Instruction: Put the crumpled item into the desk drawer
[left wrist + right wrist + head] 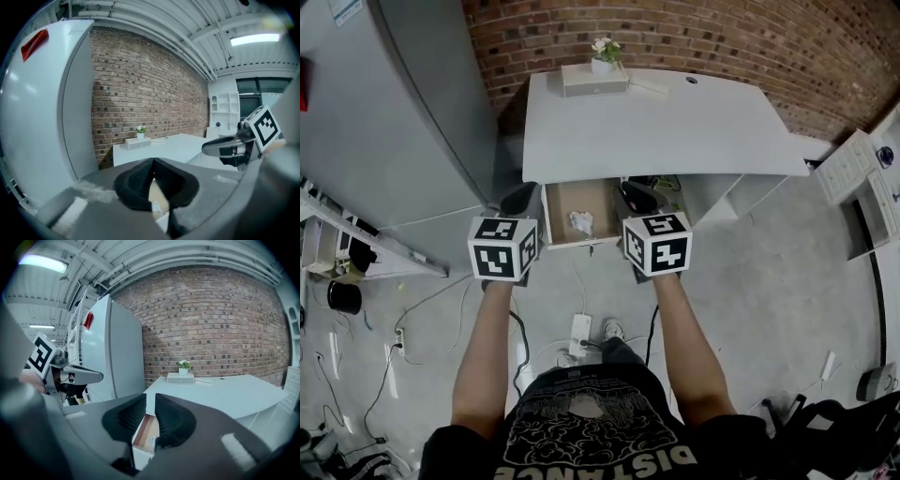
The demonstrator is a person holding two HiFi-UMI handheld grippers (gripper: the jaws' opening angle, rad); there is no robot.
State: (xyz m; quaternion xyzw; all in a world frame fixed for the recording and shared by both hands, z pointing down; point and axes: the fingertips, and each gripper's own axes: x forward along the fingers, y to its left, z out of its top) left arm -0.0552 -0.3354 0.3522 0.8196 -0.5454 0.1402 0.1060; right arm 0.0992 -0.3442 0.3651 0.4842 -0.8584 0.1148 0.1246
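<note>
A crumpled white item (581, 223), probably paper or tissue though it is too small to be sure, lies inside the open drawer (559, 199). The drawer has a brown floor and sits under the front edge of a smooth white tabletop (666, 127). The item looks light, soft and easily squashed, so a gentle pinch on any raised fold should hold it. Both grippers hover empty before the drawer. The left gripper (153, 162) has its ribbed black jaws pressed together at the tips; the right gripper (150, 401) shows a narrow gap.
</note>
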